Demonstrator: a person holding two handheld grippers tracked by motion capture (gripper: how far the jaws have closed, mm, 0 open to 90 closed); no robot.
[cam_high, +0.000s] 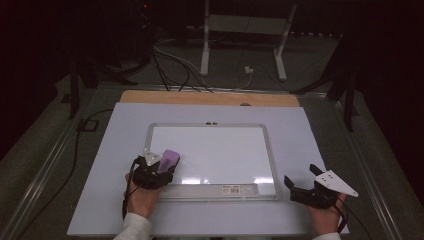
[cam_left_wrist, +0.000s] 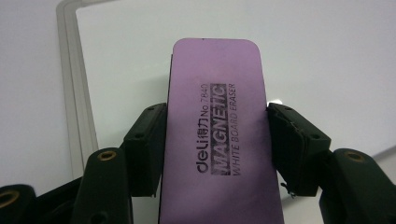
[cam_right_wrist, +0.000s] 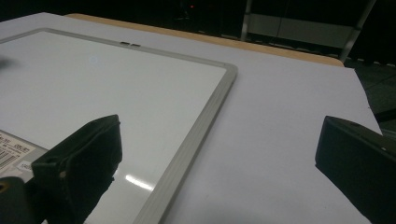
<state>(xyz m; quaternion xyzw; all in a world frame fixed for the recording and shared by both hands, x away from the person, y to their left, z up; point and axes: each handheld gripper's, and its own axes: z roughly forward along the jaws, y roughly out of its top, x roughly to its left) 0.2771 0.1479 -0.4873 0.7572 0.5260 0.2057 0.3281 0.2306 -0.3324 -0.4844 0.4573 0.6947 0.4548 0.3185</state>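
Dark room, white table (cam_high: 115, 200). My left gripper (cam_left_wrist: 217, 140) clamped the eraser (cam_left_wrist: 217, 135) by its long sides over the whiteboard (cam_high: 220, 150), lower left; light, stiff I'd say. Right gripper (cam_right_wrist: 219, 163), jaws wide apart, empty.

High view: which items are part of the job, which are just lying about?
In the job:
- purple eraser, clamped in left gripper
- whiteboard
- right gripper, jaws open

Lying about:
- floor cables
- white stand

Overhead + 2 close cams, shared whiteboard (cam_high: 215, 150)
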